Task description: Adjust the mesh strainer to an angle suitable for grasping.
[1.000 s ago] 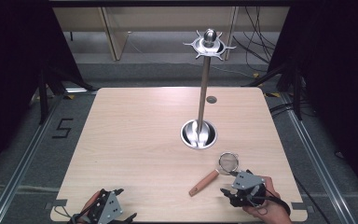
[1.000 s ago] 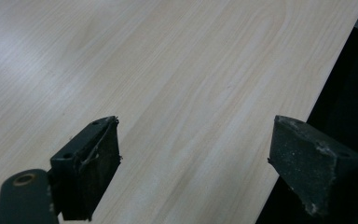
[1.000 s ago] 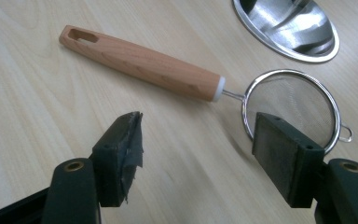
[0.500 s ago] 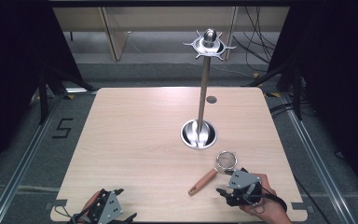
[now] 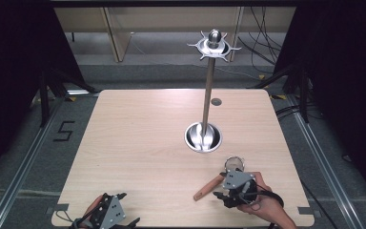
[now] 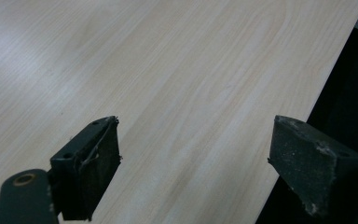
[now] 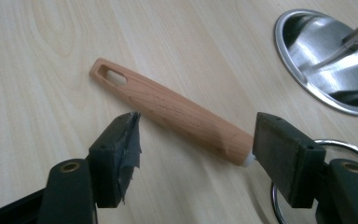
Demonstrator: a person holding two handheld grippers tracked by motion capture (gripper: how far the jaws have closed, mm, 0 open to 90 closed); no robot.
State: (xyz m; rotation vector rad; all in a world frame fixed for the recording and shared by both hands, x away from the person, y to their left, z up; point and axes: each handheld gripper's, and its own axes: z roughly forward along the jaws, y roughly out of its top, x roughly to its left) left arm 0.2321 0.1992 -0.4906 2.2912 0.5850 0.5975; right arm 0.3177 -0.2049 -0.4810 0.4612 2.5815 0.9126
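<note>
The strainer [image 5: 218, 179] lay flat near the front right of the table [image 5: 138, 143], just in front of the stand [image 5: 203, 137]. Its wooden handle [image 7: 172, 112] was pale, rounded and tapered, with a slot near the free end. The right gripper [image 7: 196, 142] hovered over the handle with its jaws wide apart, one on each side, holding nothing. The strainer's metal ring [image 7: 335, 144] was mostly hidden behind one jaw. The left gripper [image 6: 196, 158] sat at the table's front edge, jaws wide apart and empty.
</note>
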